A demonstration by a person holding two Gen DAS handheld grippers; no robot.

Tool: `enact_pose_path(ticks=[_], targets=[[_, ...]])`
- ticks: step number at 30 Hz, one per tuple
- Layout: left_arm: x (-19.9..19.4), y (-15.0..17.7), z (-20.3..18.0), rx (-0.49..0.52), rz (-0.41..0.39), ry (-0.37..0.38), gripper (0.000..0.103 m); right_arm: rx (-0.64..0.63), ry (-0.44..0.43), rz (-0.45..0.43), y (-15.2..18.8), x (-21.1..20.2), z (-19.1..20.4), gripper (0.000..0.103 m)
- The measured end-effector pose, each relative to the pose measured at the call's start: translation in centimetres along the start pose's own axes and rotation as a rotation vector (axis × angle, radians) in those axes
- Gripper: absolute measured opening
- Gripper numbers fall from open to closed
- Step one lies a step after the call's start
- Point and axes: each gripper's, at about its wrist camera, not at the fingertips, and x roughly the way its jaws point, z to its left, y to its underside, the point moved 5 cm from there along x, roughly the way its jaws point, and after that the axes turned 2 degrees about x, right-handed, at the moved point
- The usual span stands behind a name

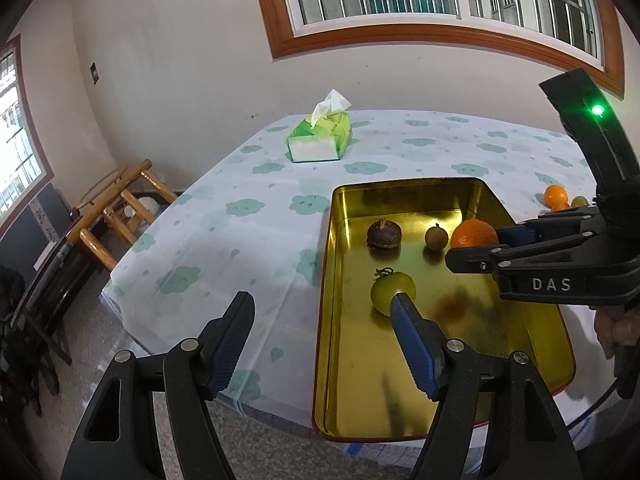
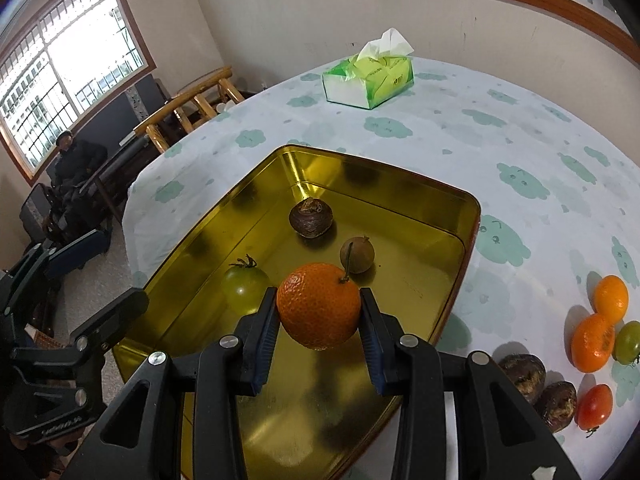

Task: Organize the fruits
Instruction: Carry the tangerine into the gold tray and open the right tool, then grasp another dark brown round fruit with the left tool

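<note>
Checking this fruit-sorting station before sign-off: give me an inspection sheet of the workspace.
Surface: table under a cloud-print cloth.
Job's things: gold tray holds a green tomato and two brown fruits; more fruit lies loose on the cloth.
Clutter: tissue box.
Grippers: right gripper shut on an orange above the tray; left gripper open, empty.
Cables: nothing seen.
Surroundings: wooden chair, barred windows, seated person.

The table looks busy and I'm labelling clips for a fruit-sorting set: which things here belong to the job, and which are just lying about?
Job:
- gold tray
- orange in right gripper
- green tomato, brown fruit, longan in tray
- loose fruits on tablecloth

Lying about:
- tissue box
- wooden chair
</note>
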Motion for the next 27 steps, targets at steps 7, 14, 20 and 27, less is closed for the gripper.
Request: enact_pose_path(ticks=[7,14,20,27], targets=[[0.2,0.2,0.0,0.0,0.006,-0.001,0.071,0.011,0.004,0.006,-0.5,0.8,0.1,0.036],[0.2,0.4,0.1,0.007,0.005,-0.002,0.071,0.007,0.005,-0.003,-0.9,1.0,0.6,0.038],[0.2,0.5,-0.2,0.01,0.009,-0.001,0.071,0.027,-0.009,-0.043,-1.4,0.2,0.4,0.043],[0.1,0.3,-0.5,0.02,0.005,0.001,0.071,0.04,-0.019,-0.099,-1.8,-1.6,0.2,0.045]])
